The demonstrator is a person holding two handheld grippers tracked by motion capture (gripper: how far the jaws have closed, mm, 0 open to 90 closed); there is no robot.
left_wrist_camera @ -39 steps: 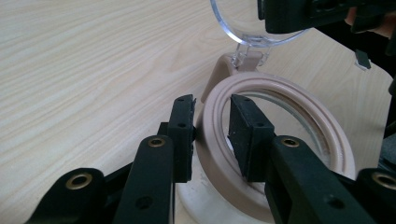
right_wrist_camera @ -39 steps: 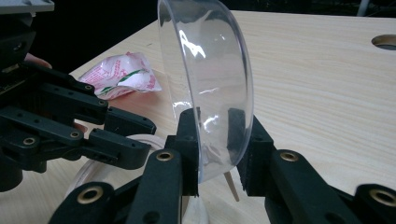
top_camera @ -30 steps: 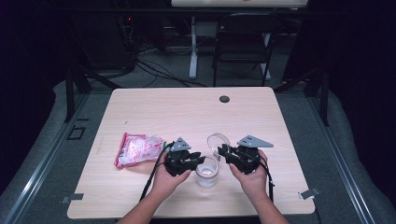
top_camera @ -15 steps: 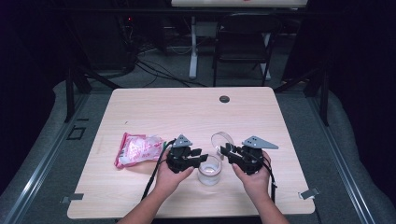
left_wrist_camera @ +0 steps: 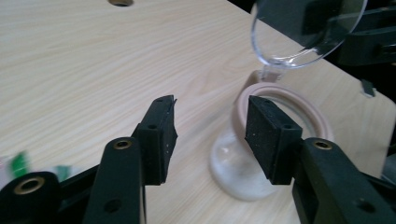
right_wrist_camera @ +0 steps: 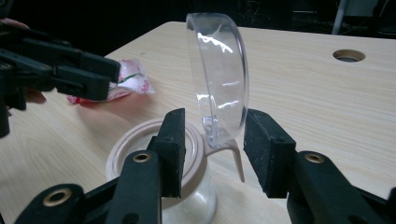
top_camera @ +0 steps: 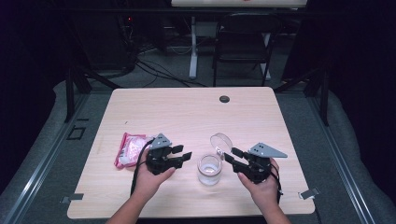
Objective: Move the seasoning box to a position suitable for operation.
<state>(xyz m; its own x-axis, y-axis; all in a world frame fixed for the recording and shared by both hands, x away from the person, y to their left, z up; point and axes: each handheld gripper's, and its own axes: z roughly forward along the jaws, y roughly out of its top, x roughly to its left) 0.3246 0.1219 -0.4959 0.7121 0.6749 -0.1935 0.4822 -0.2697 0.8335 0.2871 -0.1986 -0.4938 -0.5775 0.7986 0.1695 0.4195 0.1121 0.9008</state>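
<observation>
Roughly centered near the front edge of the wooden counter [top_camera: 196, 116] stands a small clear jar [top_camera: 208, 170] with a pinkish rim ring, upright. Its clear round lid [top_camera: 221, 140] is flipped up on a hinge at the jar's far-right side and stands nearly on edge.

Left gripper [top_camera: 180, 155] sits just left of the jar, held in the person's left hand [top_camera: 152, 177]. Its jaws have just been opening and now stand well apart with nothing between them. In the left gripper view the jar [left_wrist_camera: 261, 154] sits just behind the right-hand jaw, whose pad overlaps the rim; contact cannot be told.

Right gripper [top_camera: 230, 156] sits just right of the jar, in the right hand [top_camera: 261, 184]. Its jaws have also just been opening. In the right gripper view the raised lid [right_wrist_camera: 218, 79] stands in the gap between the two pads, with clear space on both sides, so nothing is gripped.

Pink-and-white packet [top_camera: 130, 149] lies flat on the counter, left of the left gripper. Round hole [top_camera: 224, 99] sits in the counter near its far edge.
</observation>
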